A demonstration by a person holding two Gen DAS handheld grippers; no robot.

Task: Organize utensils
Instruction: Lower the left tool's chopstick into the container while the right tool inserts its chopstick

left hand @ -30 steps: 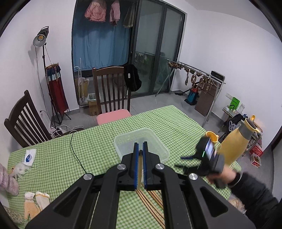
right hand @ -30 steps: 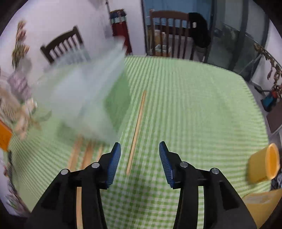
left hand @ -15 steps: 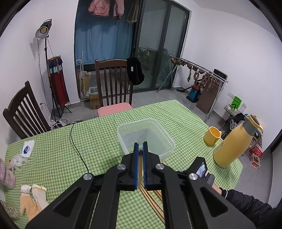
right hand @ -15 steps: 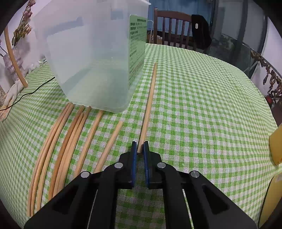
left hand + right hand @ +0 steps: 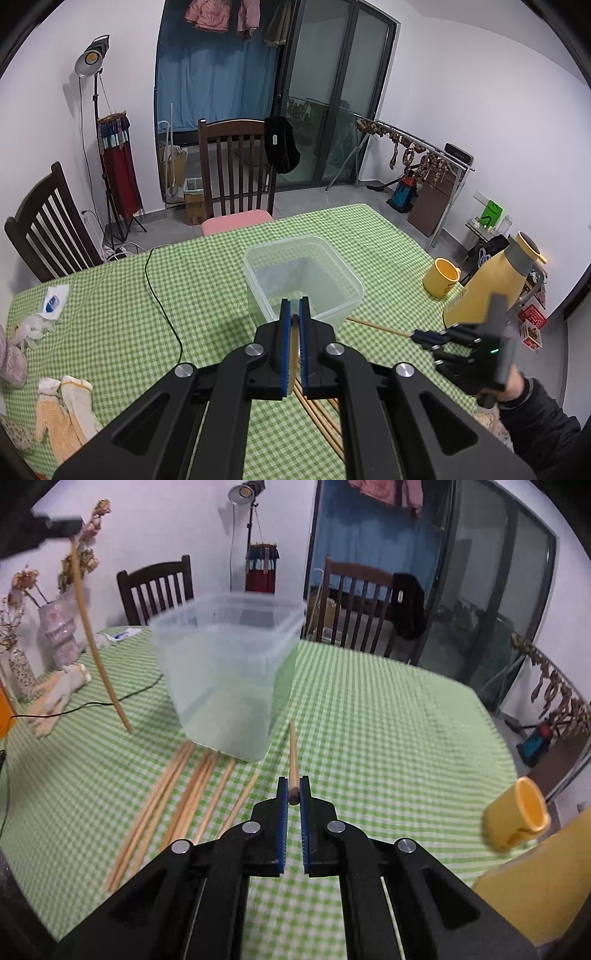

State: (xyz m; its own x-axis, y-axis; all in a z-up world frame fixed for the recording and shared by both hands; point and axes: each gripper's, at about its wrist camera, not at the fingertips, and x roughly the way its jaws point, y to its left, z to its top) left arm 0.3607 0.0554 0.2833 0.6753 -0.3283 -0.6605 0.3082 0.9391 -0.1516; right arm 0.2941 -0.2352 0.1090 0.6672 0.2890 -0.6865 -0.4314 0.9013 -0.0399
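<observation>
One wooden chopstick is clamped by its near end between the blue pads of the right gripper, whose jaws have just been closing onto it; its far end points toward the base of the clear plastic container. In the left wrist view the same stick is seen lifted just beside the container's near right corner. A second chopstick is gripped on end between the shut pads of the left gripper; from the right wrist view it is seen hanging slanted above the cloth, left of the container. The remaining loose chopsticks are spread on the green checked tablecloth, just in front of the container.

Further out, a yellow mug and a yellow flask are found near the table's right edge. A white packet with a blue mark lies at the far left; its print cannot be read. A green bag with small white lettering, too small to read, stands beyond the table.
</observation>
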